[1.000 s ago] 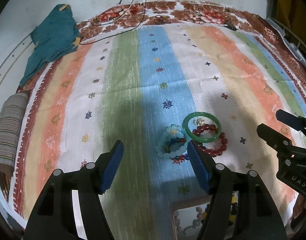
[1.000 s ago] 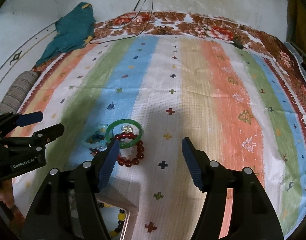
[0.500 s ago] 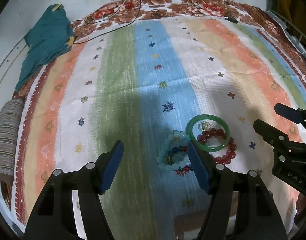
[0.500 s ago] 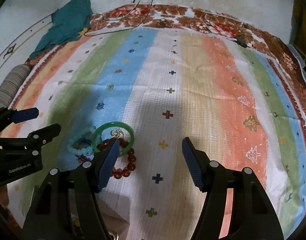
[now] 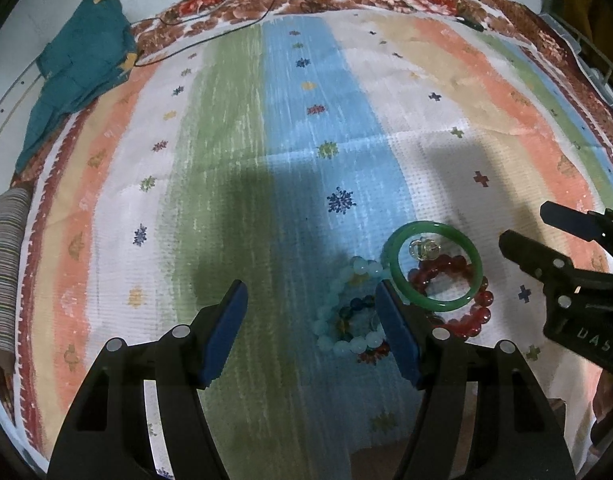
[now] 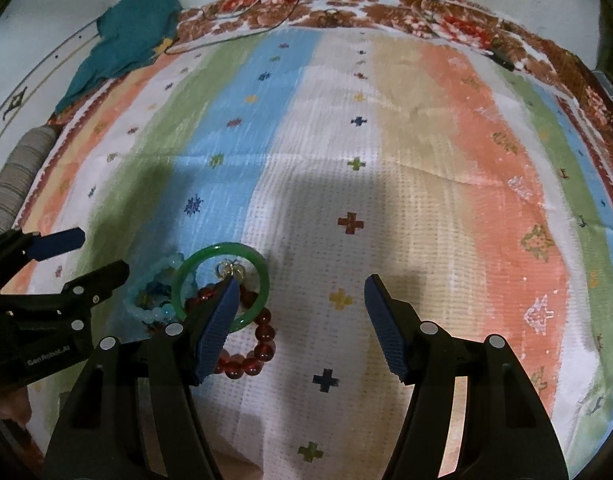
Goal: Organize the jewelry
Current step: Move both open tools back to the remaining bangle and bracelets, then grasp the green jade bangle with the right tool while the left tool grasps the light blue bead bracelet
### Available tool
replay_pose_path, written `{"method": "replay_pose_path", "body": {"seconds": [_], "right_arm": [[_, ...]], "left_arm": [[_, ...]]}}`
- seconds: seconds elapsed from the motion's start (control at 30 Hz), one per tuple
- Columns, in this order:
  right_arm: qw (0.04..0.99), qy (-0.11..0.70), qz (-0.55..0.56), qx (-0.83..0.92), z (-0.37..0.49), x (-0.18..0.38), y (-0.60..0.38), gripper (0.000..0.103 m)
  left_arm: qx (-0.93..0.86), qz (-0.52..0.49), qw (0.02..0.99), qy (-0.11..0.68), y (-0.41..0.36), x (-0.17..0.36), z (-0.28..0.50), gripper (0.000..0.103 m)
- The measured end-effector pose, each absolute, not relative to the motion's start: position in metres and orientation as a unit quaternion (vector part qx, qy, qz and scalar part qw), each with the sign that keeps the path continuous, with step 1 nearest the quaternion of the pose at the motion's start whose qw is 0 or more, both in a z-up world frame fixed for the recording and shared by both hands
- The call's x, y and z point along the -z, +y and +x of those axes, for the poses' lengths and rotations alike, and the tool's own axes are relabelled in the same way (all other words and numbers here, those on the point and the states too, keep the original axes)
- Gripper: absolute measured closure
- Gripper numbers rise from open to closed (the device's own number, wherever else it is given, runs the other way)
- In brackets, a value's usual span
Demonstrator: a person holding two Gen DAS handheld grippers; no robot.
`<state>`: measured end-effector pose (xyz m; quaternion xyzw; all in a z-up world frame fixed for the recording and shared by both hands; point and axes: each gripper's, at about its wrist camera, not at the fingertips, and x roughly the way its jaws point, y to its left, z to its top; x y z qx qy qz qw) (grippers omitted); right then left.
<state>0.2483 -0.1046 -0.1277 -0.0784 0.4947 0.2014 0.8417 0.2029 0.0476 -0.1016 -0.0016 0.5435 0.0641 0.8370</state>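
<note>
A small heap of jewelry lies on the striped cloth [image 5: 234, 184]: a green bangle [image 5: 434, 304] resting over a red bead bracelet [image 5: 472, 322], a pale blue bead bracelet [image 5: 338, 312] beside it, and a small clear ring [image 5: 423, 249] inside the bangle. My left gripper [image 5: 311, 330] is open and empty, its right finger just left of the bangle. In the right wrist view the bangle [image 6: 186, 280] and red beads [image 6: 262, 346] sit by the left finger of my open, empty right gripper [image 6: 302, 322], with the pale beads [image 6: 154, 312] further left.
A teal cloth [image 5: 82, 68] lies at the far left corner with thin black cables [image 5: 210, 36] across the cloth's floral border. A striped roll [image 5: 2, 268] sits at the left edge. A metal rack [image 5: 586, 56] stands beyond the right edge.
Both grippers have moved forward over the cloth toward the jewelry heap, which now sits lower and closer to the fingers. The jewelry tray at the bottom edge has slipped out of view. Both stay open.
</note>
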Motion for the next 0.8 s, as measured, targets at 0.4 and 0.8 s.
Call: {"method": "replay_pose_path", "body": {"seconds": [0.4, 0.8], "right_arm": [[0.82, 0.529, -0.084, -0.203, 0.262, 0.154, -0.091, 0.038], [0.82, 0.533, -0.083, -0.193, 0.276, 0.166, -0.087, 0.046]], "left_arm": [[-0.068, -0.004, 0.829, 0.555, 0.058, 0.118, 0.211, 0.037], [-0.065, 0.01, 0.823, 0.564, 0.059, 0.131, 0.222, 0.039]]}}
